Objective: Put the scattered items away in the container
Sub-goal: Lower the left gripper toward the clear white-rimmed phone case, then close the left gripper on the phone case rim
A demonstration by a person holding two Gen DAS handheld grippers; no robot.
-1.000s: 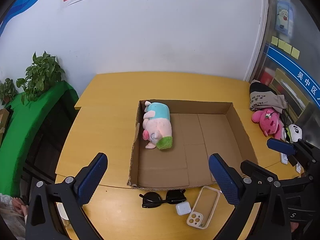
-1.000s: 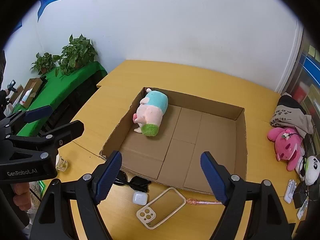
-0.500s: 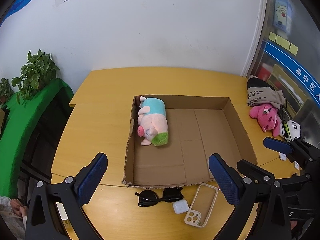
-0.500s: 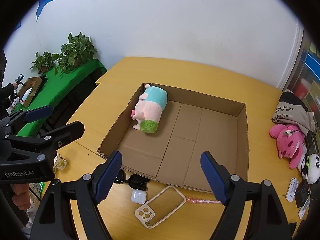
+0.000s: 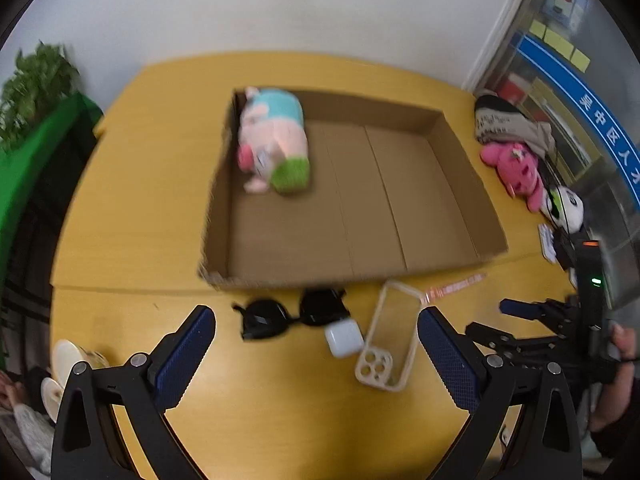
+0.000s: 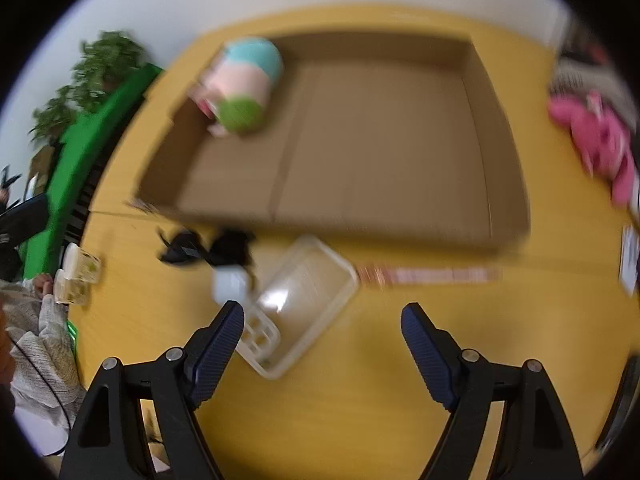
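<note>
An open cardboard box (image 5: 456, 152) (image 6: 500, 152) lies on the yellow table with a pink plush pig (image 5: 276, 144) (image 6: 240, 80) in its left end. In front of the box lie black sunglasses (image 5: 292, 314) (image 6: 208, 246), a white earbud case (image 5: 344, 338) (image 6: 230, 286), a clear phone case (image 5: 390, 336) (image 6: 300, 296) and a pink pen (image 5: 456, 284) (image 6: 432, 274). My left gripper (image 5: 316, 360) is open and empty above the table in front of these. My right gripper (image 6: 322, 352) is open and empty, low over the phone case. It also shows in the left wrist view (image 5: 532, 320).
A pink plush (image 5: 516, 168) (image 6: 596, 140), a panda toy (image 5: 566, 204) and a cap (image 5: 508, 124) lie at the table's right edge. A green-covered bench with plants (image 5: 32, 92) (image 6: 100, 92) stands left. A clear cup (image 6: 78, 276) sits at the left table edge.
Both grippers have dropped and tilted down toward the items in front of the box, which now sit closer and larger. Both views are motion-blurred. Both jaws stay open.
</note>
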